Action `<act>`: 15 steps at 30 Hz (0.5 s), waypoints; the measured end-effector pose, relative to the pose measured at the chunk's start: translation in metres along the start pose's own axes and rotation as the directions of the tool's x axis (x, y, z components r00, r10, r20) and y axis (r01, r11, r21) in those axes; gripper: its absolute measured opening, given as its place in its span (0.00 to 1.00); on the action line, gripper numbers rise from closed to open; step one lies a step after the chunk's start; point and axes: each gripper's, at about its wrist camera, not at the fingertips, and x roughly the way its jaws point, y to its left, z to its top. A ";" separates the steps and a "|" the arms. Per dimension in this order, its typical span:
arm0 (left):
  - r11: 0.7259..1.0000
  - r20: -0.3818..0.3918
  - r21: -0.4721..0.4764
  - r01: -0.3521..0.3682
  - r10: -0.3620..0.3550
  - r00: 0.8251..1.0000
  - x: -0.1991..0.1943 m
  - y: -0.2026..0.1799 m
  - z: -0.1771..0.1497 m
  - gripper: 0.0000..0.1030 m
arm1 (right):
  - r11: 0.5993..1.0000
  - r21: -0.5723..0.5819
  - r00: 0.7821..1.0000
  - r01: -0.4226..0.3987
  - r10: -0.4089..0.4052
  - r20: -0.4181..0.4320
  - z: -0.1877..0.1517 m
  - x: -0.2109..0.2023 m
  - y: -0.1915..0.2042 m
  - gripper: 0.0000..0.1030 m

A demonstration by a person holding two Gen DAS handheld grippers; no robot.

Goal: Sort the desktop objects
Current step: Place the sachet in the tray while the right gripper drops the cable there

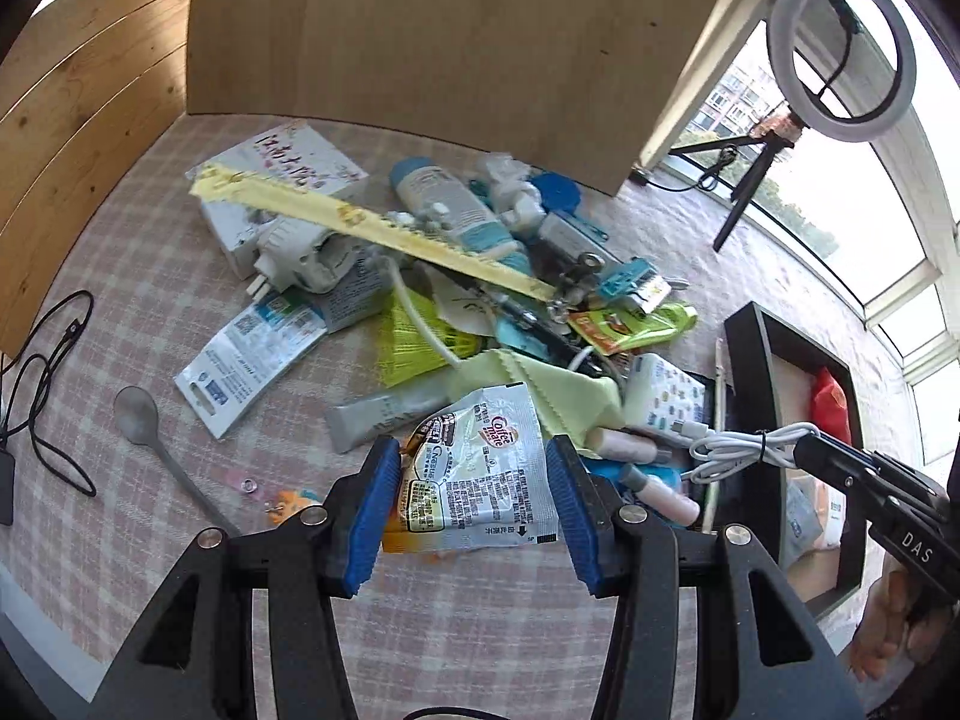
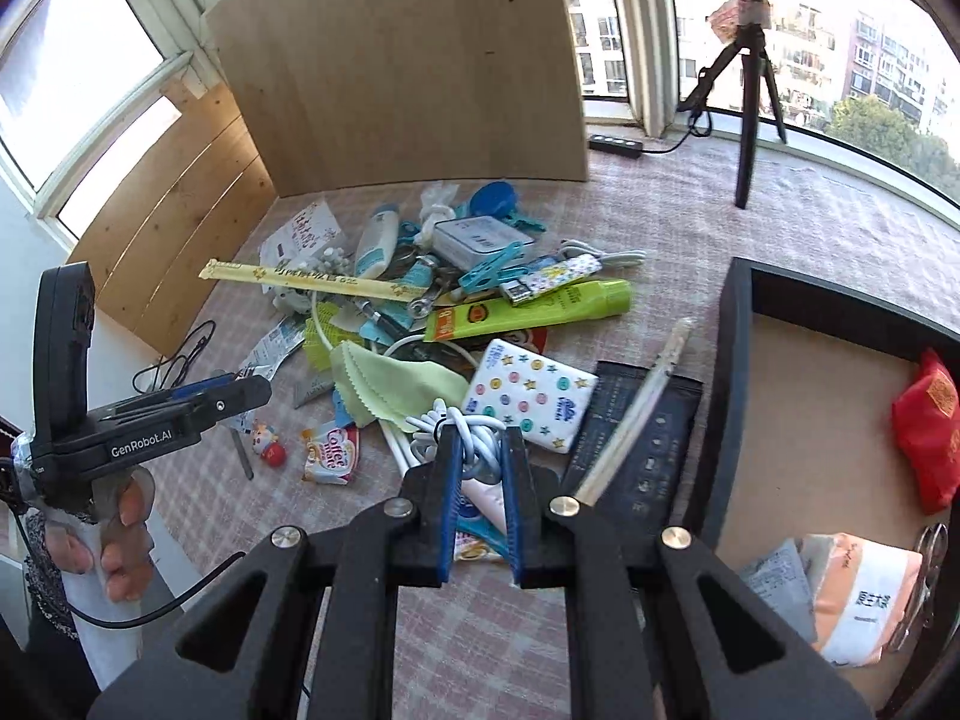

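In our right gripper (image 2: 480, 462) we hold a coiled white USB cable (image 2: 465, 423), the blue pads pinched narrow on its bundle, lifted above the heap near the black tray (image 2: 729, 360). Our left gripper (image 1: 474, 501) grips a Coffee-mate creamer sachet (image 1: 483, 474) across its width, the pads pressing both edges, above the checked tablecloth (image 1: 150, 276). Just beyond the cable lie a star-patterned tissue pack (image 2: 528, 393), a green cleaning cloth (image 2: 390, 381) and a green tube (image 2: 540, 309). A yellow chopstick sleeve (image 2: 312, 282) crosses the pile. The tray holds a red pouch (image 2: 927, 426).
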 end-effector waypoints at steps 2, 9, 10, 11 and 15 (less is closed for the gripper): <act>0.998 -0.005 0.062 0.033 -0.033 0.999 0.009 -0.033 0.004 0.47 | 0.997 0.058 0.998 0.044 -0.046 0.032 -0.005 -0.018 -0.028 0.12; 0.959 -0.032 0.245 0.141 -0.138 0.990 0.018 -0.149 0.004 0.47 | 0.949 0.227 0.963 0.220 -0.248 0.102 -0.027 -0.080 -0.123 0.12; 0.952 -0.035 0.266 0.152 -0.148 0.988 0.021 -0.164 0.004 0.47 | 0.938 0.248 0.956 0.241 -0.273 0.104 -0.031 -0.088 -0.136 0.12; 0.945 -0.042 0.284 0.164 -0.159 0.986 0.024 -0.180 0.003 0.47 | 0.928 0.269 0.950 0.258 -0.295 0.105 -0.034 -0.094 -0.148 0.12; 0.914 -0.070 0.351 0.205 -0.193 0.979 0.035 -0.236 -0.005 0.47 | 0.890 0.322 0.924 0.322 -0.370 0.100 -0.047 -0.115 -0.182 0.12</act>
